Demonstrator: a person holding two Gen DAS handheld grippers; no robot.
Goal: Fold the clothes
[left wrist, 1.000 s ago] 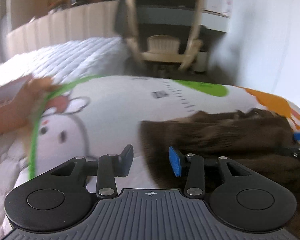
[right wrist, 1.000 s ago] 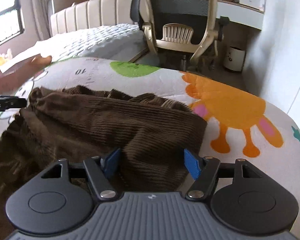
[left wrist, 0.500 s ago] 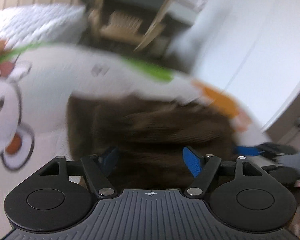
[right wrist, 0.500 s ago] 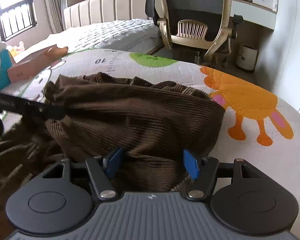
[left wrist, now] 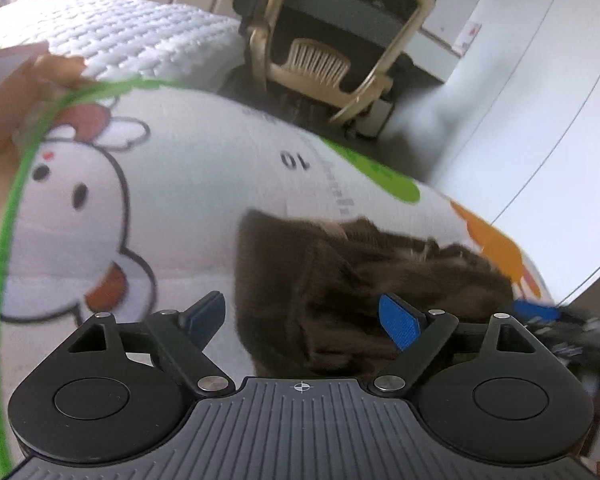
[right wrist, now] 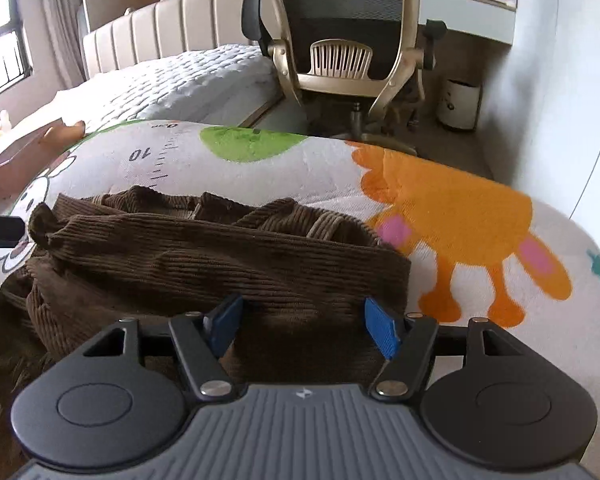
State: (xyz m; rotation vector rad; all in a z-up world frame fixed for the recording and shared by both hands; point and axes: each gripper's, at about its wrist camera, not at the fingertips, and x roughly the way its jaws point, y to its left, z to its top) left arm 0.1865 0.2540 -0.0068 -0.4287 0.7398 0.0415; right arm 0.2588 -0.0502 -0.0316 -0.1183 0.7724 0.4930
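Brown corduroy garment (right wrist: 220, 264) bunched on cartoon mat (right wrist: 440, 200); both tongs (left wrist: 300, 320) (right wrist: 302, 326) gape empty; chair (right wrist: 340, 52) behind.

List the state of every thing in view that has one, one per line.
Brown corduroy garment: bunched, partly folded on the mat, not gripped.
Left gripper: open, fingers astride the garment's edge.
Right gripper: open, over the garment.
Office chair: upright, unoccupied.
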